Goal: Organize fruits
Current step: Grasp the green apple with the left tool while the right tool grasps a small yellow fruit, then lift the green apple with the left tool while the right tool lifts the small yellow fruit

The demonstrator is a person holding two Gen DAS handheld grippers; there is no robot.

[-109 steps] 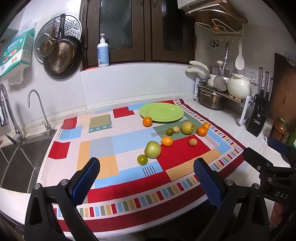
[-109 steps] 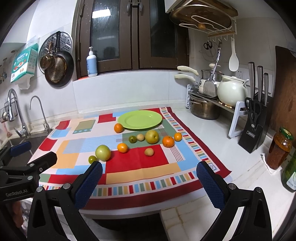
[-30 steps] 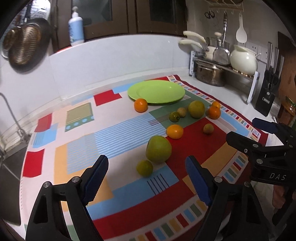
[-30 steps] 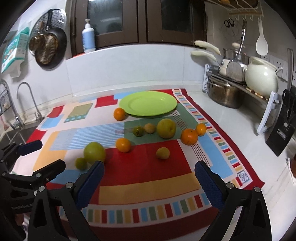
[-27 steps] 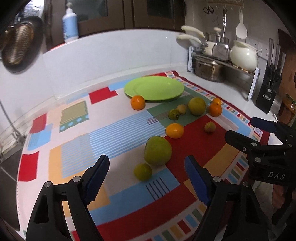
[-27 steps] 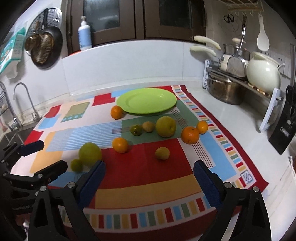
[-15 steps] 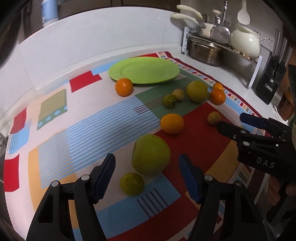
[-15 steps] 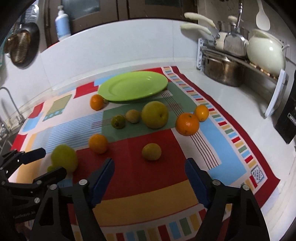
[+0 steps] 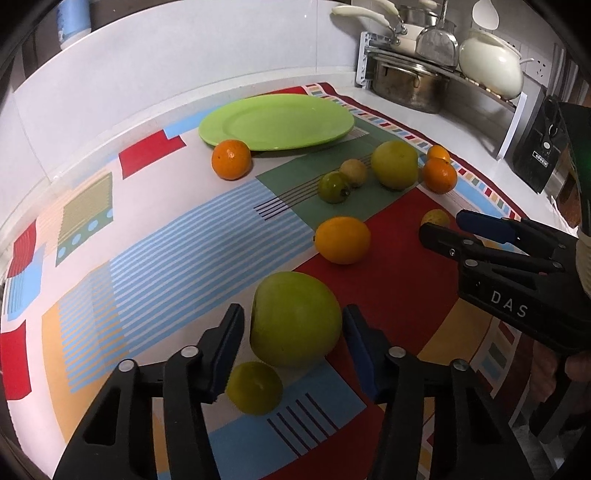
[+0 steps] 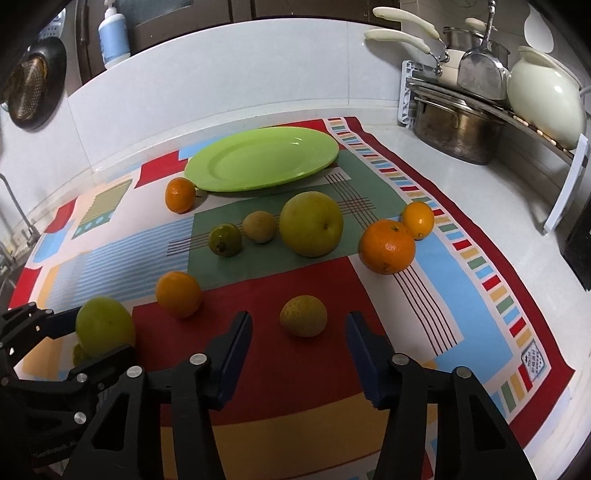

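My left gripper (image 9: 293,325) is open, its jaws on either side of a big green apple (image 9: 294,318), with narrow gaps; it also shows in the right wrist view (image 10: 104,325). A small green fruit (image 9: 254,387) lies just below it. My right gripper (image 10: 299,326) is open around a small yellow fruit (image 10: 303,315), apart from it. An empty green plate (image 10: 258,158) sits at the back of the cloth. Oranges (image 10: 386,246) (image 10: 178,294) (image 10: 180,194) and a large yellow-green fruit (image 10: 311,229) lie between.
A patterned cloth (image 10: 480,266) covers the counter. A steel pot (image 10: 456,127) and a cream jug (image 10: 545,98) stand on a rack at the back right. A black knife block (image 9: 539,155) stands at the right. A soap bottle (image 10: 112,35) stands on the back ledge.
Both grippers have moved forward and down towards the cloth. The left jaws have narrowed around the green apple; the right jaws have narrowed around the small yellow fruit.
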